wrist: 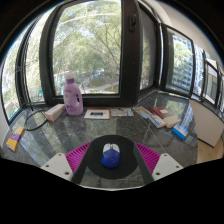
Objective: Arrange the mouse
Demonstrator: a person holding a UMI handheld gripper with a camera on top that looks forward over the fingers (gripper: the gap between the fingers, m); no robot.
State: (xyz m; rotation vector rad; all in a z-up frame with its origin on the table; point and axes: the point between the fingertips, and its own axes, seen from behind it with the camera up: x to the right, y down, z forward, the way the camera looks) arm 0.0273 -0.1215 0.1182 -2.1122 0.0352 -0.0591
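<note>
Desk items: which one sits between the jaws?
The mouse, dark with a blue middle, sits between the open gripper jaws. The purple bottle and the books lie well beyond them.

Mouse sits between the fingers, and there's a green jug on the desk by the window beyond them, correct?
Not quite: the jug is purple, not green, as the gripper view shows. The rest holds: the mouse sits between the fingers of the gripper, and the jug stands on the desk by the window.

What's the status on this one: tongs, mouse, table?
Tongs open. Mouse between the pads, gaps both sides, resting on the table. Jug and books far beyond, nothing in the way.
</note>
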